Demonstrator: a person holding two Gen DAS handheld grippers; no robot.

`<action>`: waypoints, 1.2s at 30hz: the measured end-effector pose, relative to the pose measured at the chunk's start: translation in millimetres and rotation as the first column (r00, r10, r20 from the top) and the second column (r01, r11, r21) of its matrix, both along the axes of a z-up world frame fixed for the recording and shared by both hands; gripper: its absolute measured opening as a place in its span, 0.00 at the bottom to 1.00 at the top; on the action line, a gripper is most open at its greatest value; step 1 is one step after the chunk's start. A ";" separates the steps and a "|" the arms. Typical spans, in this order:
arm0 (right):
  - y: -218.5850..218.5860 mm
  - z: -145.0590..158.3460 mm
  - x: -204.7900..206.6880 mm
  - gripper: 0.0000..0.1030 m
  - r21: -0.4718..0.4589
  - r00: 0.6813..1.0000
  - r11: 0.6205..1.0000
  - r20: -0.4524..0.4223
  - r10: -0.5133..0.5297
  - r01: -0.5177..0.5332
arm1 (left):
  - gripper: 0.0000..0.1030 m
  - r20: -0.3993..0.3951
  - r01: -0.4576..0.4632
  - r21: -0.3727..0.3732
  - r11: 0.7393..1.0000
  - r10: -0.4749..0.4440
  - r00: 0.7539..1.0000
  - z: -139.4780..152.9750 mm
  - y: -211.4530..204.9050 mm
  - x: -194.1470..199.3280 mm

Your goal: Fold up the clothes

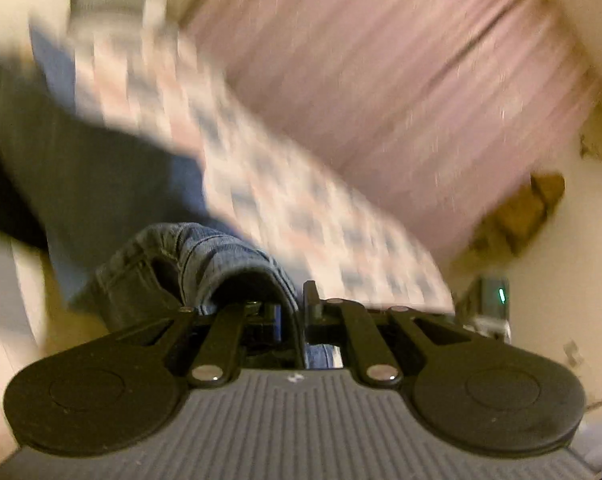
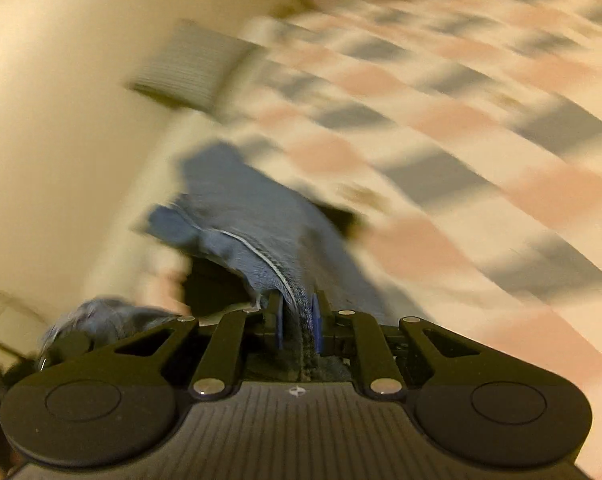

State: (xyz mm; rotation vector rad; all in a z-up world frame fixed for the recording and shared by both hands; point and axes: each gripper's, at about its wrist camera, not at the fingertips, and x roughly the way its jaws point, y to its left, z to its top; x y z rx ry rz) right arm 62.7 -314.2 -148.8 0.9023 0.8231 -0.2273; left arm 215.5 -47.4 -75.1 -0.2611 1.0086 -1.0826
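A pair of blue jeans [image 1: 173, 256] hangs from both grippers. In the left wrist view my left gripper [image 1: 297, 312] is shut on a thick denim edge that bulges up and to the left of the fingers. In the right wrist view my right gripper [image 2: 297, 320] is shut on a seamed edge of the jeans [image 2: 253, 232], and the cloth trails away ahead of the blue pads [image 2: 316, 320]. Both views are smeared by motion. The checked bedspread [image 2: 441, 128] in pink, grey and cream lies under the jeans.
Pink curtains [image 1: 401, 80] hang behind the bed [image 1: 301, 208]. A grey ribbed cloth [image 2: 189, 64] lies at the far edge of the bedspread beside a cream wall [image 2: 53, 80]. A small device with a green light [image 1: 497, 300] stands at the right, and brown clutter [image 1: 521, 208] lies above it.
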 end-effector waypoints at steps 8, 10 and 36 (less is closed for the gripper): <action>18.5 -54.0 -79.2 0.46 -0.255 0.938 0.927 -0.279 0.203 -0.277 | 0.12 -0.172 -0.061 0.411 0.910 0.143 0.975 -118.1 6.4 -79.5; 42.8 -56.8 -85.7 0.52 -0.320 0.905 0.857 -0.276 0.324 -0.404 | 0.14 -0.142 -0.084 0.421 0.903 0.157 0.977 -116.6 7.6 -78.2; 120.8 -13.9 -48.9 0.21 -0.577 0.946 0.762 -0.062 0.319 -0.294 | 0.26 -0.191 0.051 0.118 0.992 -0.027 0.981 -72.7 55.4 -39.6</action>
